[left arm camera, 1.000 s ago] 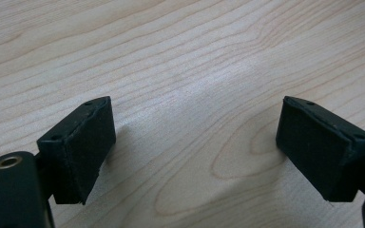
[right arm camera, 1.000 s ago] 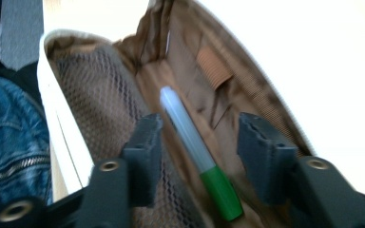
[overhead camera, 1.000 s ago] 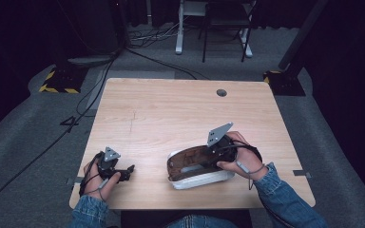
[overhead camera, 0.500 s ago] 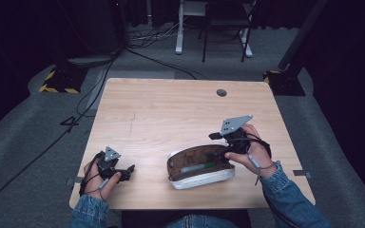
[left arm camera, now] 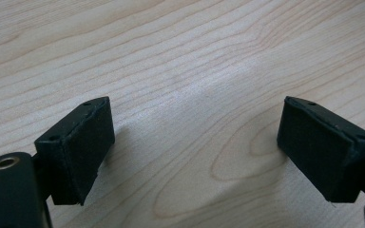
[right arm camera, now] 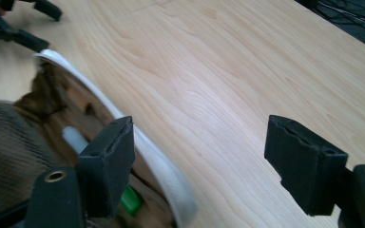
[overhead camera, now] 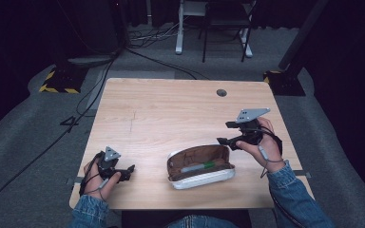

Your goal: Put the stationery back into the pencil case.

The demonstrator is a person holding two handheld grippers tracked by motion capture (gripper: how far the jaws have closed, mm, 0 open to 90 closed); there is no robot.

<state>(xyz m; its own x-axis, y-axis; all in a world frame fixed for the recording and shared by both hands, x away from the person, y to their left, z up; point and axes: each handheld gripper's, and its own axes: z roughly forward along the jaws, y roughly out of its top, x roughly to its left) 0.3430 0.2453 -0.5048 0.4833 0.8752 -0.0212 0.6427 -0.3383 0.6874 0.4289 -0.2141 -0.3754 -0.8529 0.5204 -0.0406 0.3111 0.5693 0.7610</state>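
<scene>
Currently open case (overhead camera: 200, 167) lies lower centre of frame on surface (overhead camera: 171, 109), pen (overhead camera: 197, 167) inside. Rigid shell, likely light, slippery; grip rim. Right gripper (overhead camera: 224, 134) and left gripper (overhead camera: 129, 172): jaws released, empty.

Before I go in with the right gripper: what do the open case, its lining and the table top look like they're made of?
Case: the white rim looks smooth and hard, likely plastic or painted metal; I can't tell which. Lining: brown with a woven, fuzzy texture, probably fabric. Table: pale wood grain with a smooth, faintly glossy sheen, so wood or wood-look laminate.
</scene>
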